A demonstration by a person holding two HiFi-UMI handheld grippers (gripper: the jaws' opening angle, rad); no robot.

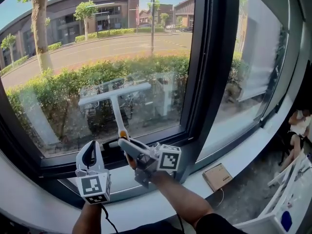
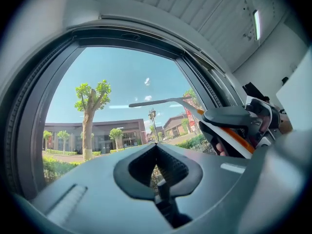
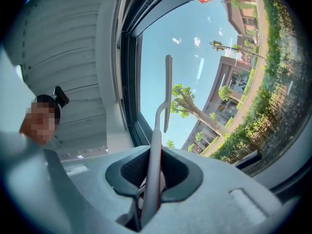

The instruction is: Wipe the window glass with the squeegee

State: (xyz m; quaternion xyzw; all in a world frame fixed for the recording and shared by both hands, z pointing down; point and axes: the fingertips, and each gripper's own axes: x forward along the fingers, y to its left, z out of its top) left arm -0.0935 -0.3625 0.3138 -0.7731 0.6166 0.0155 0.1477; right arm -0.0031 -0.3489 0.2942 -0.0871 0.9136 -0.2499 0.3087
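Left gripper: you hold it low, just left of the right one, pointing up at the window. Its fingers are closed tip to tip with nothing gripped; the small hollow behind the tips is bare.
Right gripper: its fingers are clamped narrow on the squeegee's handle, and the shaft runs out from between them toward the pane.
Squeegee: it rises from your right fingers, with an orange collar just past their tips. The pale stem tilts slightly left, and the long blade crosses its top, lying nearly level. The blade sits up against the lower half of the pane, above and beyond both sets of fingers.
Sill: a white ledge runs below and to the right of your right fingers.
Box: flat and brown, it lies on the sill well right of the right fingers.
Person: seated far to the right of both fingers, at the edge of the head view.
Window glass: the large pane is straight ahead of both fingers, bounded on the right by a dark frame post.
Hedge: it grows outside, directly behind the blade.
Road: beyond the hedge.
Tree: past the left fingers, at the roadside.
Street lamp: above the right fingers' line, across the road.
Building: farthest back.
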